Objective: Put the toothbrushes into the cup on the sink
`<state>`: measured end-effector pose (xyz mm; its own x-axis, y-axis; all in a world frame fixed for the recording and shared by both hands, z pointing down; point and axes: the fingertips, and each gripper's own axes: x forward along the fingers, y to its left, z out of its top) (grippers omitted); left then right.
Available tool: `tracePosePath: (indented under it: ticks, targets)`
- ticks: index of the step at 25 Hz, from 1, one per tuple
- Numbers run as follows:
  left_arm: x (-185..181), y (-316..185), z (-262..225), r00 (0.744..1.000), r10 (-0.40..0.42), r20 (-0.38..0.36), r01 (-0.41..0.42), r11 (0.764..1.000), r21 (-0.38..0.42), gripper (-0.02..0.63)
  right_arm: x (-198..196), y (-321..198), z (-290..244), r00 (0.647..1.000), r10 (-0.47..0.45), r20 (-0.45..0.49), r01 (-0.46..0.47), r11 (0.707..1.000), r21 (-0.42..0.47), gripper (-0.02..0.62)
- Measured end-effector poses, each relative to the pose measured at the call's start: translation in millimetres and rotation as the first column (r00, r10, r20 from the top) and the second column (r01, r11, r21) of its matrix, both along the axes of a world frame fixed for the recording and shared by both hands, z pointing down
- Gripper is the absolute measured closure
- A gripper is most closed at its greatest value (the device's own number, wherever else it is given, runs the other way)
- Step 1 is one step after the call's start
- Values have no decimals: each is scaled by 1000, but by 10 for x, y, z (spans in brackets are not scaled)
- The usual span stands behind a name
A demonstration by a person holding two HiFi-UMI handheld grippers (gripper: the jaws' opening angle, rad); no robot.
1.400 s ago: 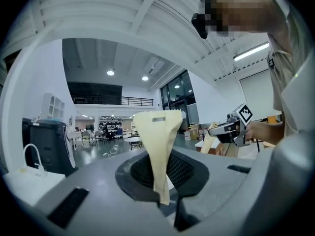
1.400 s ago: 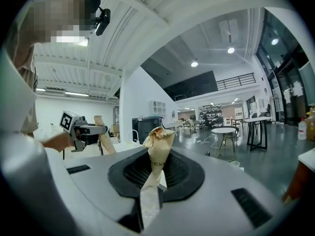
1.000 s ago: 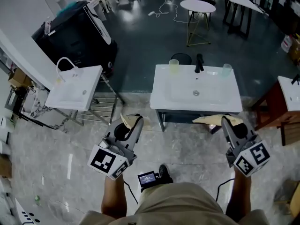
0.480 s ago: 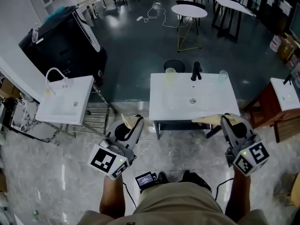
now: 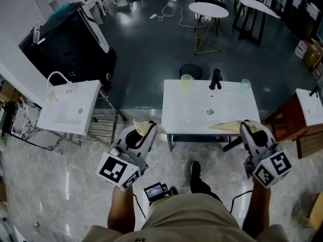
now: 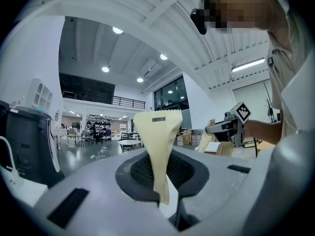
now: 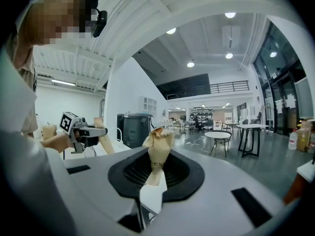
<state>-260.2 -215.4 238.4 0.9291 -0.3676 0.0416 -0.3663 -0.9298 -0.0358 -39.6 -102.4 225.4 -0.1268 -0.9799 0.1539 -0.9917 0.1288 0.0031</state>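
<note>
The person stands a little back from the white sink (image 5: 177, 116), one gripper in each hand held out low at either side of it. The left gripper (image 5: 143, 127) has its cream fingers (image 6: 156, 132) pressed flat together with nothing between them, and it hangs over the grey floor just off the sink's near left corner. The right gripper (image 5: 227, 127) is clenched the same way, its tan fingertips (image 7: 158, 140) bunched against each other and empty, lying across the sink's near edge. From the left gripper's own view the right gripper shows off to the side, and from the right one's view the left gripper appears in the person's hand (image 7: 55, 141). At the back of the sink a yellow-green cup (image 5: 187, 82) stands to the left of the black faucet (image 5: 215, 78) and a pale clear cup (image 5: 245, 86) stands to its right, both upright and well apart from the grippers; whether either holds a toothbrush is too small to tell. A second white basin (image 5: 70, 107) stands further left, and a round white table (image 5: 208, 9) stands beyond
</note>
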Motion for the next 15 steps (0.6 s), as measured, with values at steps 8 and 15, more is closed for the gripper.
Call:
tracePosePath:
  ticks: [8,15]
  targets:
    - [483,-484,99,999,-25,20,25,1000,-9,575,481,-506,82,1000,-25,17,25,1000,2,554]
    - [1088,-1018,264,999,-35,40,36,999,-22,575,1028,-905,257,999,-22,38,23,999,-29,554]
